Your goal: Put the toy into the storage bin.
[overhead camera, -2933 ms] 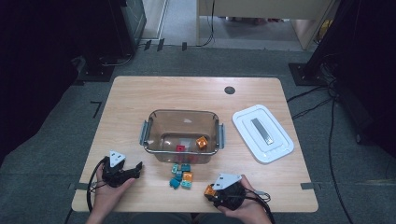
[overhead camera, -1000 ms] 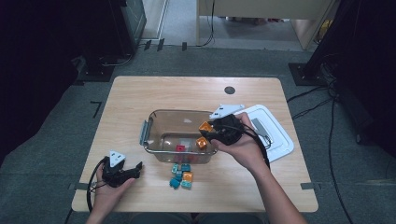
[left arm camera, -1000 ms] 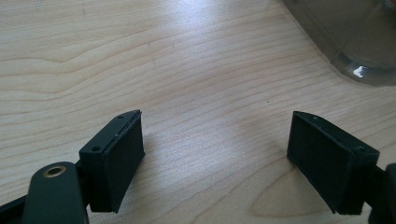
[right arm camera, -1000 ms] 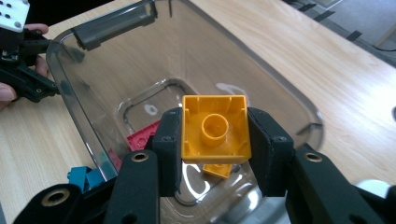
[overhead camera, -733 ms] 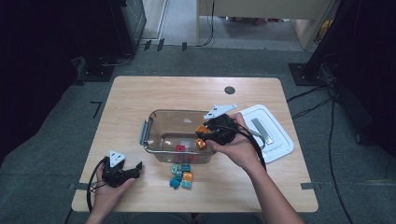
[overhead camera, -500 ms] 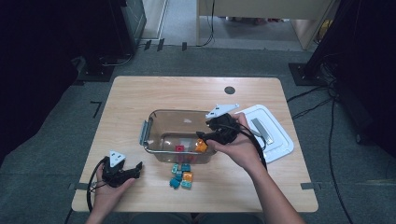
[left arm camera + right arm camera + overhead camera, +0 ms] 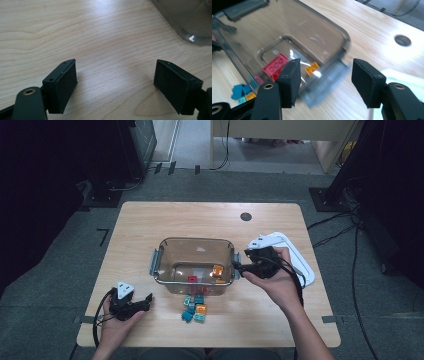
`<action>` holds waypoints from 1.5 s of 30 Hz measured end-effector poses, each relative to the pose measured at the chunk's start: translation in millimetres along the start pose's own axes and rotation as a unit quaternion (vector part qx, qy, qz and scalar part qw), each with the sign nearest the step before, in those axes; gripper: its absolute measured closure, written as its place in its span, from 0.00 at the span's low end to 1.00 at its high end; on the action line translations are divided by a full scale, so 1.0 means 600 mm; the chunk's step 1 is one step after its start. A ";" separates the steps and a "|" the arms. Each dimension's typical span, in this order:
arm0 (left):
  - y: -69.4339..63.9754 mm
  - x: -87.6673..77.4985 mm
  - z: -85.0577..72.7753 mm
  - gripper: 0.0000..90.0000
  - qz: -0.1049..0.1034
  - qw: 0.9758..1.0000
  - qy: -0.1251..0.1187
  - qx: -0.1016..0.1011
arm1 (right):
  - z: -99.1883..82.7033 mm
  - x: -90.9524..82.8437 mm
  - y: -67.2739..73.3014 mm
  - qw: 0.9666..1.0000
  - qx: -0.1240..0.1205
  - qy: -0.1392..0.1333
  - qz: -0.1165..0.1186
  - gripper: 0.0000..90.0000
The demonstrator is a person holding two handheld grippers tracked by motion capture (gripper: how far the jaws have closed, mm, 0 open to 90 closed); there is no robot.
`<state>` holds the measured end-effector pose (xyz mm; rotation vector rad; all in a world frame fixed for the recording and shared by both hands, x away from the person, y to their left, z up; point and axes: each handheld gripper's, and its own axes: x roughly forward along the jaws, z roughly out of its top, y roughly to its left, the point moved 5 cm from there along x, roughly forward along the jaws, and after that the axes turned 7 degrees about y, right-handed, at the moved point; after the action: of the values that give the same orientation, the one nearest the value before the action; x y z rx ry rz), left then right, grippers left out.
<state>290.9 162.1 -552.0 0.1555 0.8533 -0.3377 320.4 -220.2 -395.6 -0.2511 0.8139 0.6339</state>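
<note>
High view: right gripper (image 7: 239, 267) sat at the right end of the clear container (image 7: 172, 249), jaws pointing left at the container's right handle, hand just off the rim. Its jaws had just been opening. Right gripper view showed them spread with nothing pinched; the blurred grey handle (image 7: 325, 82) of the container lay between and a bit beyond the pads (image 7: 291, 80), not touching either as far as I could tell.

Orange brick (image 7: 217, 270) lay inside the container on the floor, near the right wall, just left of the right gripper tips. Same brick in the right gripper view (image 7: 312, 68), seen through the clear wall, just past the left pad. Red brick (image 7: 191, 279) lay in the container too, near the front wall, left of the orange one, apart from it.

Loose pile of teal and orange bricks (image 7: 194, 307) sat on the table (image 7: 150, 225) just in front of the container, between the two hands.

Left gripper (image 7: 145, 301) rested on the table near the front left edge, well apart from the container, jaws pointing right. Left gripper view: jaws spread wide over bare wood, nothing between the pads (image 7: 62, 85); corner of the container (image 7: 190, 22) at upper right.

White lid (image 7: 295, 252) lay flat on the table to the right of the container, partly under the right hand.
</note>
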 end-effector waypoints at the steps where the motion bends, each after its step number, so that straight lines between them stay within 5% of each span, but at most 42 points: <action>1: 0.000 0.000 0.000 0.21 0.000 1.000 0.000 0.000 | -0.011 -0.003 -0.005 1.000 0.008 0.000 -0.002 0.45; 5: 0.000 -0.003 -0.002 0.23 0.004 1.000 -0.003 -0.006 | -0.053 -0.010 -0.011 1.000 0.020 0.003 -0.020 0.44; 10: -0.008 -0.014 -0.008 0.44 -0.001 1.000 -0.006 -0.001 | -0.112 -0.002 0.004 0.999 0.045 0.005 -0.022 0.45; 15: -0.046 -0.021 -0.012 0.61 -0.046 0.999 -0.007 0.021 | -0.165 0.027 0.034 0.998 0.061 0.007 -0.010 0.47; 20: -0.100 -0.022 -0.012 0.80 -0.105 0.993 0.000 0.050 | -0.194 0.072 0.080 0.998 0.064 0.008 0.004 0.53; 24: -0.136 -0.018 -0.006 0.89 -0.127 0.990 0.000 0.067 | -0.188 0.105 0.121 0.998 0.047 0.009 0.049 0.64; 28: -0.162 -0.011 0.005 0.94 -0.120 0.991 -0.001 0.066 | -0.165 0.136 0.158 0.996 0.019 -0.003 0.084 0.77; 35: -0.187 0.001 0.017 0.95 -0.126 0.989 -0.001 0.075 | -0.148 0.180 0.184 0.996 0.006 -0.015 0.091 0.89; 45: -0.206 0.007 0.019 0.93 -0.129 0.989 0.001 0.078 | -0.139 0.195 0.210 0.994 -0.031 -0.057 0.083 0.78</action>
<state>257.7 42.8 -547.7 0.1903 0.8512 -0.6484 253.7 -107.4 -534.5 -0.2038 0.7106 0.8238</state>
